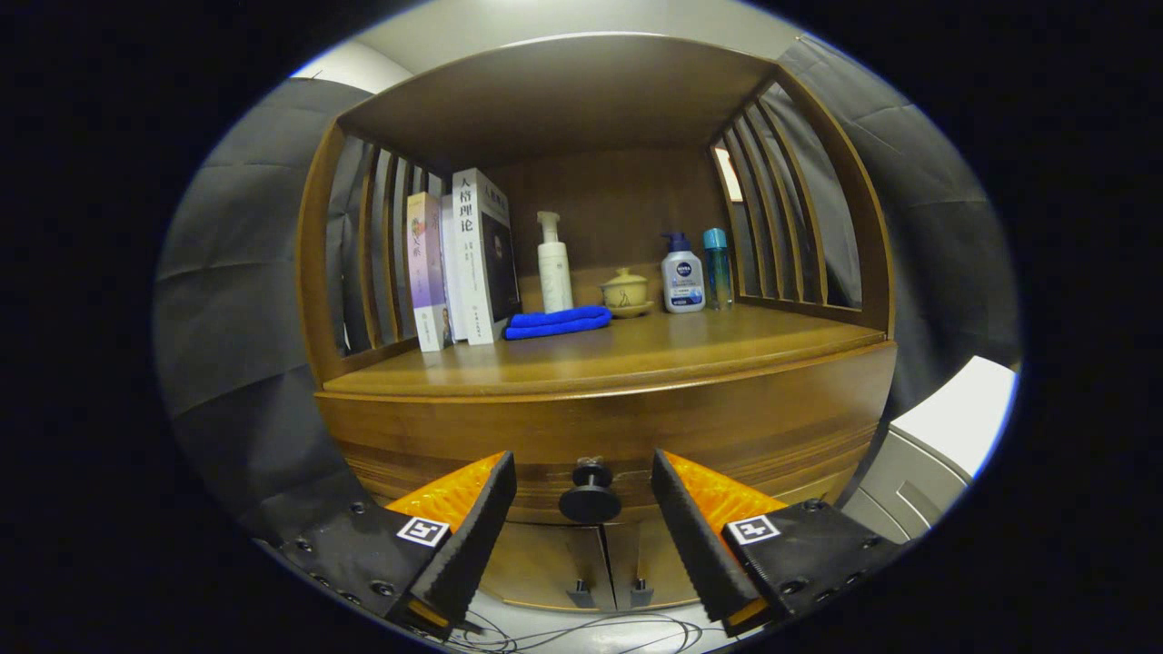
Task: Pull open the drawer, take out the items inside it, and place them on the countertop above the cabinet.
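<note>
A wooden cabinet's drawer (727, 436) is shut, its front running just under the countertop (636, 359). A round black knob (590, 498) sticks out of the drawer front. My gripper (581, 472) is open, and the knob sits in the gap between the orange-and-black fingers (472, 518) without touching either. The drawer's contents are hidden behind its front.
On the countertop stand several books (463, 259), a folded blue cloth (557, 322), a white pump bottle (553, 263), a small lidded cup (625, 291), a lotion bottle (682, 275) and a blue bottle (717, 257). Two cabinet doors (581, 563) sit below the drawer. A white appliance (945, 436) stands at right.
</note>
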Tool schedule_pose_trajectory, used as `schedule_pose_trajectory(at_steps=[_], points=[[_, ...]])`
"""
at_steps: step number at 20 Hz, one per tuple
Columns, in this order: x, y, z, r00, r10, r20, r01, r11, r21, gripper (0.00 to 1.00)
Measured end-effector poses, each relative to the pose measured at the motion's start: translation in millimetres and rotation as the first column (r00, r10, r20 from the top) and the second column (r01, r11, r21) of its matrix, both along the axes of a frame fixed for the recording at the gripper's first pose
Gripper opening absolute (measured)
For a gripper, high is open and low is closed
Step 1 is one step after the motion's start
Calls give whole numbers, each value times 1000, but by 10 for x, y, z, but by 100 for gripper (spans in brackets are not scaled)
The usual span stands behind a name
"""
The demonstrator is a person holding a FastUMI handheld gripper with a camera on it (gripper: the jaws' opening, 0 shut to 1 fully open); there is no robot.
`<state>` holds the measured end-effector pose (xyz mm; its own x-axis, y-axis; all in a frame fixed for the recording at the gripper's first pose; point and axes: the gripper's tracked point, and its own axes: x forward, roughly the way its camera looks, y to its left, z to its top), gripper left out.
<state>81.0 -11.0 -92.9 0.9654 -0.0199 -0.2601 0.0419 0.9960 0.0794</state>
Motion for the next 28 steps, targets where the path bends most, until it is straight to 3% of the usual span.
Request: schedule_pose_trajectory(at_steps=[3, 8, 9, 13, 14, 18, 22, 28], points=[[31, 10, -114, 1000, 7, -27, -7, 1000, -6, 83], [47, 114, -303, 996, 43, -78, -43, 999, -1, 83], [45, 55, -339, 996, 20, -84, -22, 1000, -21, 83], [75, 23, -389, 996, 12, -92, -13, 1000, -5, 56], [100, 0, -438, 996, 6, -88, -7, 1000, -8, 55], [54, -1, -385, 995, 19, -98, -21, 1000, -18, 38], [54, 24, -377, 996, 32, -89, -21, 993, 119, 37], [5, 2, -400, 997, 7, -81, -9, 1000, -26, 38]])
